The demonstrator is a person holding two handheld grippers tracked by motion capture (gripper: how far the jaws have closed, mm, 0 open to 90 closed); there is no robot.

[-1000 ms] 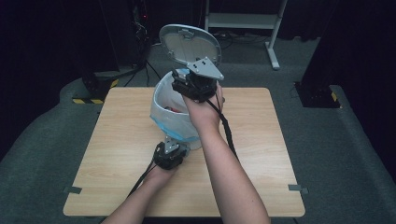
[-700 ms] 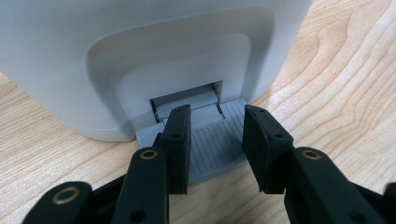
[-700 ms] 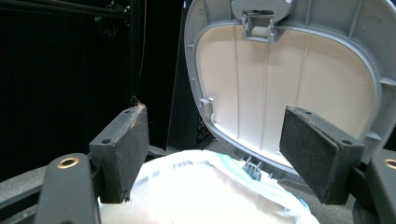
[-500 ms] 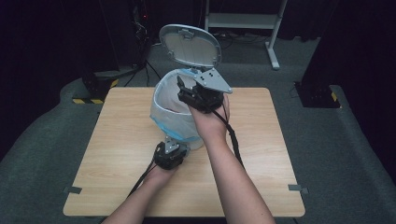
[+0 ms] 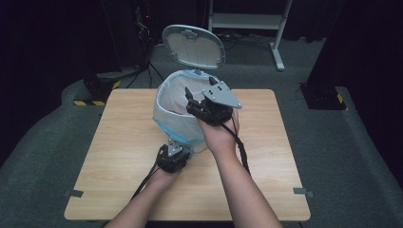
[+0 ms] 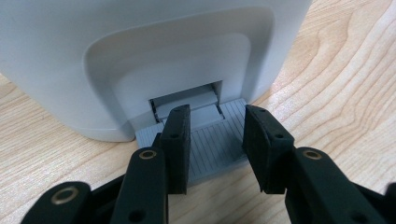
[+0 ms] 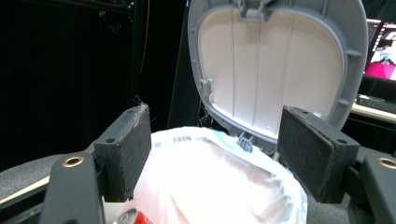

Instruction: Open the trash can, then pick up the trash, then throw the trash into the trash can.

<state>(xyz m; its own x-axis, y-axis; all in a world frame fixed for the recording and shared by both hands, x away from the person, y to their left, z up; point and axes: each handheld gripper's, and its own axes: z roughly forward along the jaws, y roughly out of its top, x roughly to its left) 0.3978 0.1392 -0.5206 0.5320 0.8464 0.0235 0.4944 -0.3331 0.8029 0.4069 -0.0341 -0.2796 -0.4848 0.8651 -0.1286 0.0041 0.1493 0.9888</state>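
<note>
1. High view: a white pedal bin [image 5: 183, 128] stands near the middle of a wooden table [image 5: 119, 156], its grey lid [image 5: 194, 46] swung up and back, and a white liner bag [image 5: 173, 97] with a blue edge is folded over its rim. The left gripper [image 5: 174, 154] sits low on the table against the bin's near foot, held by the person's left hand [image 5: 164, 175]. The right gripper [image 5: 199, 102] is held up at the bin's near rim, its jaws pointing over the open mouth, with the grey three-cornered plate [image 5: 221, 95] on top and the right hand [image 5: 219, 135] beneath it. From here I cannot tell how the left jaws stand.

2. Left gripper view: what the high view hides is plain here. The jaws of the left gripper [image 6: 217, 140] stand apart and released, both resting down on the ribbed grey foot pedal [image 6: 212, 147] that juts from a recess in the bin's white base [image 6: 140, 60]. The pedal runs between and under the two jaws; neither jaw clamps its sides. Wood grain lies to either side of the jaws.

3. Right gripper view: the right gripper [image 7: 215, 156] has its jaws spread wide, grasping nothing. Between them and just ahead lies the white liner bag [image 7: 219, 186] bulging over the rim, and beyond it the pale ribbed underside of the raised lid [image 7: 275, 60]. Low beside the left-hand jaw, the red and silver top of a can [image 7: 133, 217] peeks inside the bag, something the other two views do not make clear. Behind the right-hand jaw a lit screen [image 7: 380, 51] glows.
</note>
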